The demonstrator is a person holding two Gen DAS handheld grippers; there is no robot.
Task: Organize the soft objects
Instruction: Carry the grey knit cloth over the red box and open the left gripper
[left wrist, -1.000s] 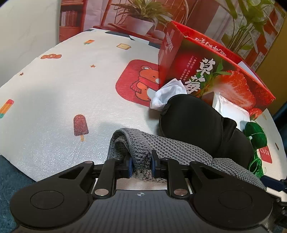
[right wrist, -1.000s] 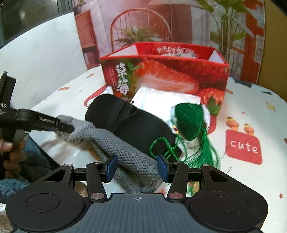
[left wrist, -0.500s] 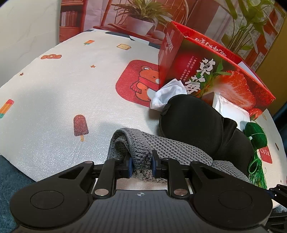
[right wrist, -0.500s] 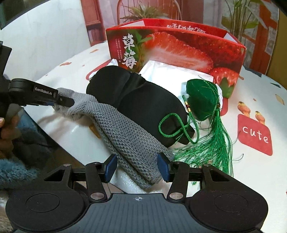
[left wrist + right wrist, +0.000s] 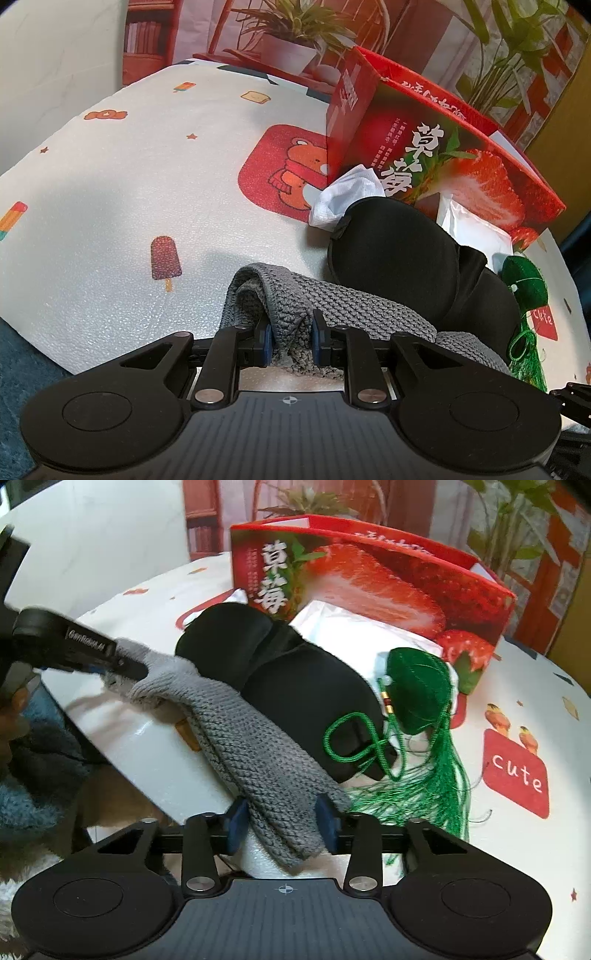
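A grey knit cloth (image 5: 332,306) (image 5: 251,746) lies across the near edge of the table, partly under a black eye mask (image 5: 399,254) (image 5: 314,690). My left gripper (image 5: 290,332) is shut on one end of the cloth; the right wrist view shows it from the side (image 5: 110,657). My right gripper (image 5: 282,823) straddles the other end, which hangs over the edge. Its jaws are closing, with the pads right at the cloth's sides but not squeezing it. A green tasselled sachet (image 5: 417,690) (image 5: 524,284) rests beside the mask.
An open red strawberry box (image 5: 443,158) (image 5: 369,576) stands behind the pile. A white tissue pack (image 5: 351,627) leans against it, with a crumpled white cloth (image 5: 347,195) at its corner. The printed white table mat (image 5: 129,184) stretches left. A person's hand (image 5: 14,701) holds the left gripper.
My right gripper has come down and forward onto the hanging end of the grey cloth, and its jaws have narrowed slightly around it. The left gripper kept still, gripping the cloth.
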